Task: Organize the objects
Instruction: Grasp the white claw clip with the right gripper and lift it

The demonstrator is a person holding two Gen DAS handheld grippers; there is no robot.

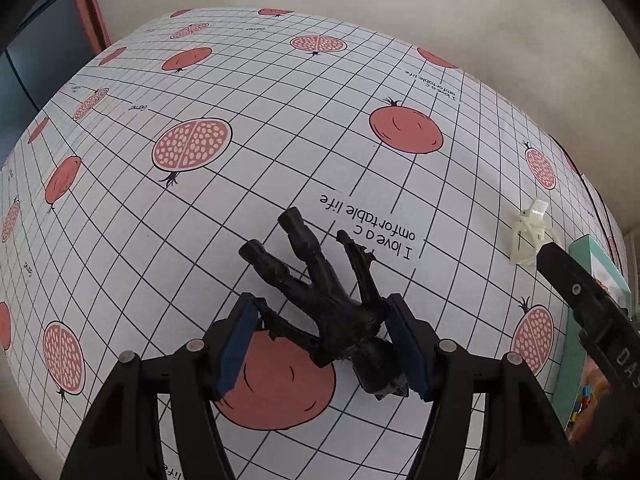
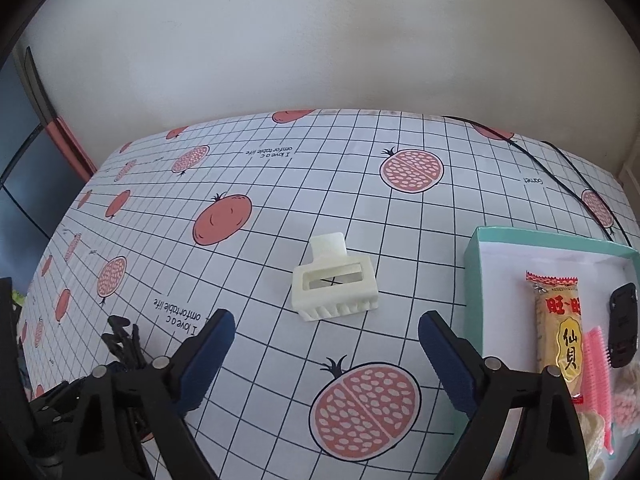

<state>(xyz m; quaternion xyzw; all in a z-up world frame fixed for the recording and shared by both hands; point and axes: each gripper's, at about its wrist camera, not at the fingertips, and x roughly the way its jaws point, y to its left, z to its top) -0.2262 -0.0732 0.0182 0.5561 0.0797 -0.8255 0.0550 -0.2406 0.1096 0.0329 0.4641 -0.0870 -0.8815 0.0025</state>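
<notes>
1. Between the pads of the left tongs point(image 1: 322, 342), in the left wrist view, lies a black toy figure point(image 1: 320, 292) on the gridded surface point(image 1: 240, 80). Its torso sits between the blue pads and its legs point away, toward the printed slogan. The right pad looks to be touching the torso; on the left side I cannot tell contact from a small gap, so whether the grip has closed is unclear.
2. Well to the right of the figure in this view stand a cream hair claw point(image 1: 527, 236) and, beyond it, the teal box point(image 1: 592, 264), with part of the other tool crossing in front.
3. Judged from its look, the figure is light, rigid plastic with thin limbs that could snag or twist; the torso is the sound place to pinch, not an arm or leg.
4. In the right wrist view the right tongs point(image 2: 326, 350) stand wide apart and empty, and the hair claw lies just ahead of them, untouched. It looks light, stiff and sprung; grip it across its solid body.
5. Only this view shows the inside of the box, right of the claw: a snack packet point(image 2: 558, 328), a pink comb point(image 2: 598, 368) and a black clip point(image 2: 622, 324). The figure shows only as dark limbs at the far left.
</notes>
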